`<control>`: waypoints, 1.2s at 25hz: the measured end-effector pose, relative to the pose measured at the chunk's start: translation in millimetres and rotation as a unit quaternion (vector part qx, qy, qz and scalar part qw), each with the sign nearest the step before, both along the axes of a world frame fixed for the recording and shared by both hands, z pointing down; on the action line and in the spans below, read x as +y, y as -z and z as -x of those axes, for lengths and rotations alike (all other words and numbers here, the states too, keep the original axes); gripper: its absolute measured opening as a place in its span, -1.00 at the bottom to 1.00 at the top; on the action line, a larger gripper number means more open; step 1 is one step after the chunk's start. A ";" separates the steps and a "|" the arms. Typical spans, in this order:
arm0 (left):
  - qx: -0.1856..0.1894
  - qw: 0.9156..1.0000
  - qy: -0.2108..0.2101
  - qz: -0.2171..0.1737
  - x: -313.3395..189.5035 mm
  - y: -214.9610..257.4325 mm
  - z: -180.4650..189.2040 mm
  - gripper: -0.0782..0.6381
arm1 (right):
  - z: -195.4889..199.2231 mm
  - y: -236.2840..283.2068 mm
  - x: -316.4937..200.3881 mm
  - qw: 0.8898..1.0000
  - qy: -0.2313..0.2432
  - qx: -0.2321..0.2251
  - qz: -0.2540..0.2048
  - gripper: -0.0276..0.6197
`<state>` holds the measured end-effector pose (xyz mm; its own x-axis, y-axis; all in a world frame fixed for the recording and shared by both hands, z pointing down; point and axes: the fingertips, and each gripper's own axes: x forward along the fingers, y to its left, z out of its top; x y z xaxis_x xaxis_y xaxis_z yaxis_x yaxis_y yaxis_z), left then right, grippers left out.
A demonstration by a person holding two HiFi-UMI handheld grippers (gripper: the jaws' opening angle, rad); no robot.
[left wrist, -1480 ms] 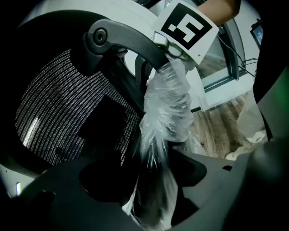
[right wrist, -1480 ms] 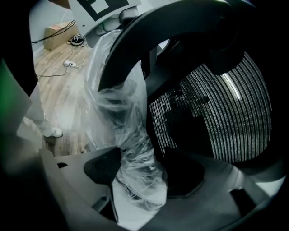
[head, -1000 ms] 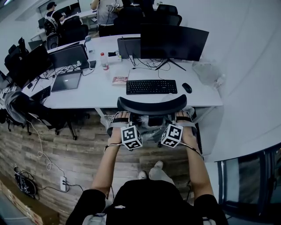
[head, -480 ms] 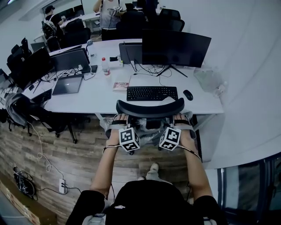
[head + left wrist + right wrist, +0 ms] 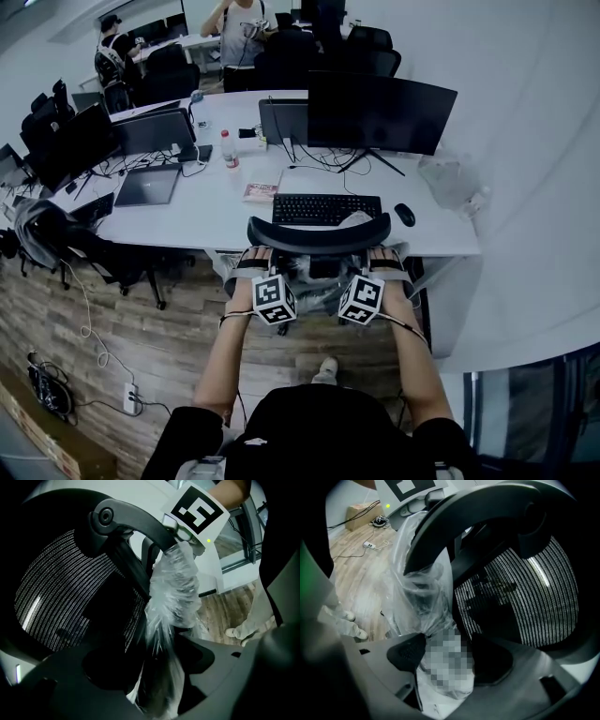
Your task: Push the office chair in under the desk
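The left gripper [image 5: 159,667] and right gripper [image 5: 447,660] each have jaws narrowly apart, clamped, it seems, on a plastic-wrapped back strut of the one office chair [image 5: 319,232]. The chair stands against the desk [image 5: 206,202] edge. Beyond lie one keyboard [image 5: 326,208], one mouse [image 5: 404,215] and one bottle [image 5: 226,150], its label unreadable.

I have the black mesh-backed office chair [image 5: 319,234] just before the white bench [image 5: 187,211] — its top rail at the front edge, in front of the black keyboard [image 5: 326,209]. The black mouse [image 5: 404,215] lies right of the keyboard, and the wide dark monitor [image 5: 380,112] stands behind it. The left gripper [image 5: 253,255] and right gripper [image 5: 382,255] flank the chair's back — its plastic-wrapped frame sits between each pair of jaws.
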<state>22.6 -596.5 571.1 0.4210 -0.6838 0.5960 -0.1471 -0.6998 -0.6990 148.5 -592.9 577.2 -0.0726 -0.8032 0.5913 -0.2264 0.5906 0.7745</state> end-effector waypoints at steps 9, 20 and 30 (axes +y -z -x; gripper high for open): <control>-0.001 1.000 0.009 -0.003 -18.9 -2.0 -2.6 0.17 | -2.3 0.2 -20.1 1.000 0.007 -0.006 -0.004 0.06; -0.007 1.000 0.015 0.002 -35.7 -3.7 10.0 0.17 | 11.7 1.3 -30.4 0.999 0.026 -0.022 -0.012 0.06; -0.008 1.000 0.012 0.000 -44.6 -5.4 17.7 0.17 | 21.0 0.6 -35.7 0.999 0.030 -0.028 -0.016 0.06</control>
<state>4.9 -641.1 576.5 0.3943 -0.6940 0.6023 -0.1526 -0.6958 -0.7018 127.5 -628.6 576.6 -0.1539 -0.8153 0.5583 -0.2354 0.5790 0.7806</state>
